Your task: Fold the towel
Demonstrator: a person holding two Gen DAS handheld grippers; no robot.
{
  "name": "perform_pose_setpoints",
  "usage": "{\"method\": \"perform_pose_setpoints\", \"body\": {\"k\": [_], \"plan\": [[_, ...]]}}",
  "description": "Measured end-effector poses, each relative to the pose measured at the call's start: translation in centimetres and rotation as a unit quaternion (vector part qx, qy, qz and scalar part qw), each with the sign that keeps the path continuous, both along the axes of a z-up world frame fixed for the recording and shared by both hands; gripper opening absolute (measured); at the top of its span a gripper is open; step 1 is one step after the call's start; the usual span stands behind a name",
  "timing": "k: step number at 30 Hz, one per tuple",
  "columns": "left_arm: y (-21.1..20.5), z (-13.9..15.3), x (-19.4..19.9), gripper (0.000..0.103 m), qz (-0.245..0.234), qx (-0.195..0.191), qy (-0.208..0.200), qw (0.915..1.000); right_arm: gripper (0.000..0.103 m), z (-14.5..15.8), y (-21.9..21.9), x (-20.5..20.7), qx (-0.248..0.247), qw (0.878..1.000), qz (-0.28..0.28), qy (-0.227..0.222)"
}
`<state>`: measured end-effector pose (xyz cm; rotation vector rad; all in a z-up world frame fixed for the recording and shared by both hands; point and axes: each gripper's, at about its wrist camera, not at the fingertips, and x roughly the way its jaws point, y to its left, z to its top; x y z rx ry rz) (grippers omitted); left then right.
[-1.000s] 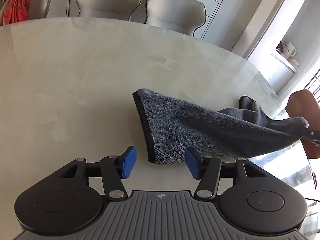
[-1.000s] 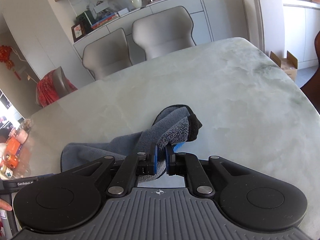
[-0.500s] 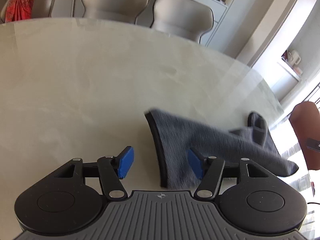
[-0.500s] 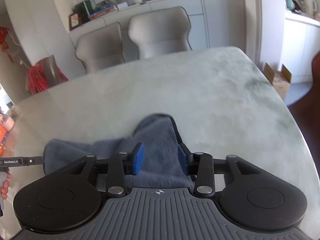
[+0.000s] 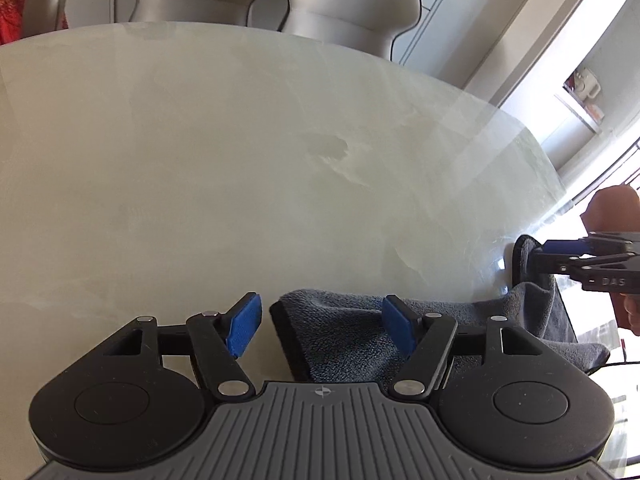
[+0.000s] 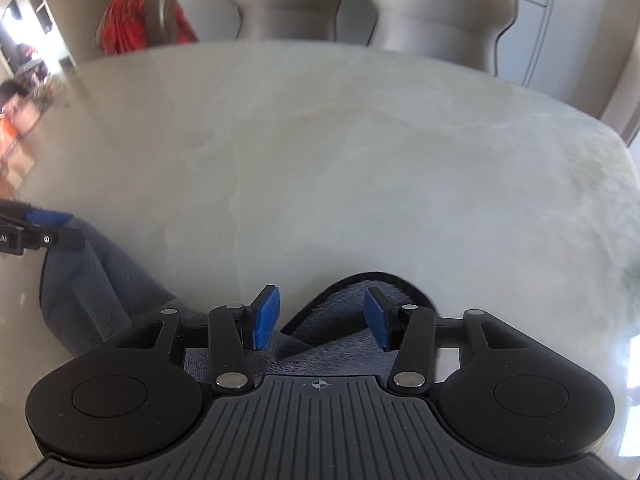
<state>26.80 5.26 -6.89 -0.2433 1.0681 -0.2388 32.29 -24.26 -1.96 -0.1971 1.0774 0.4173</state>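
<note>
Both wrists: towel [image 5: 344, 344] flat, unheld.

Strong daylight enters from the right of the left wrist view, bleaching that edge and leaving white glare on the pale desk [image 5: 280, 152]. The right wrist view looks soft, probably from motion blur: the chairs [image 6: 436, 8] and desk veining are smeared. Fisheye distortion bows the desk rim and darkens the corners in both views.
</note>
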Motion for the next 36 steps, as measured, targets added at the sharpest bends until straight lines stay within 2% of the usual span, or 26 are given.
{"method": "perform_pose_setpoints", "body": {"k": [3, 4, 6, 7, 8, 10, 11, 14, 16, 18, 19, 22, 25, 28, 33, 36], "plan": [[-0.5, -0.2, 0.1, 0.068, -0.007, 0.007, 0.007, 0.9999, 0.046, -0.9, 0.8, -0.3, -0.021, 1.0, 0.007, -0.01], [-0.7, -0.3, 0.1, 0.063, -0.009, 0.007, 0.006, 0.9999, 0.034, -1.0, 0.9, -0.4, -0.019, 1.0, 0.012, -0.011], [-0.9, -0.2, -0.2, 0.042, -0.016, 0.008, 0.002, 0.9998, 0.023, -1.2, 1.0, -0.8, -0.021, 0.999, 0.023, -0.021], [-1.0, -0.1, -0.4, 0.025, -0.019, 0.008, -0.003, 0.9998, 0.012, -1.2, 1.1, -1.2, -0.023, 0.999, 0.029, -0.031], [-1.1, 0.2, -0.7, 0.018, -0.024, 0.007, -0.011, 0.9996, 0.007, -0.8, 1.0, -1.5, -0.017, 0.999, 0.027, -0.041], [-1.0, 1.1, -1.3, 0.016, -0.024, 0.001, -0.03, 0.9993, 0.002, 0.3, 0.1, -1.6, 0.01, 0.998, 0.012, -0.062], [-0.9, 2.0, -1.6, 0.016, -0.022, -0.004, -0.047, 0.9987, 0.002, 1.6, -0.9, -1.5, 0.036, 0.996, -0.013, -0.084], [-0.4, 4.8, -2.2, 0.015, -0.013, -0.016, -0.093, 0.9954, 0.002, 4.7, -3.4, -1.5, 0.074, 0.985, -0.069, -0.137], [-0.4, 6.0, -2.7, 0.015, -0.013, -0.018, -0.114, 0.9933, 0.003, 5.4, -4.5, -1.4, 0.085, 0.984, -0.08, -0.132], [-0.6, 6.9, -3.4, 0.016, -0.033, -0.029, -0.114, 0.9926, 0.005, 5.4, -5.1, -1.1, 0.086, 0.986, -0.078, -0.115], [-0.9, 6.9, -3.7, 0.016, -0.039, -0.03, -0.111, 0.9926, 0.009, 5.0, -5.1, -0.9, 0.081, 0.989, -0.071, -0.101], [-1.8, 6.5, -5.0, 0.016, -0.062, -0.037, -0.086, 0.9937, 0.026, 3.0, -3.9, -0.3, 0.057, 0.996, -0.042, -0.061], [-2.2, 5.3, -6.5, 0.016, -0.07, -0.058, -0.051, 0.9946, 0.027, 1.4, -2.7, -0.4, 0.041, 0.998, -0.022, -0.037], [-2.3, 3.9, -8.6, 0.016, -0.085, -0.053, -0.011, 0.9949, 0.033, 0.9, -2.0, -0.8, 0.04, 0.999, -0.011, -0.024], [-2.6, 0.9, -11.6, 0.017, -0.143, -0.039, 0.095, 0.9844, 0.037, 0.6, -0.9, -0.3, 0.012, 1.0, 0.0, -0.023], [-1.7, 1.3, -10.9, 0.024, -0.134, -0.022, 0.086, 0.987, 0.041, 0.1, -0.1, 0.3, -0.005, 1.0, 0.006, -0.027]]}}
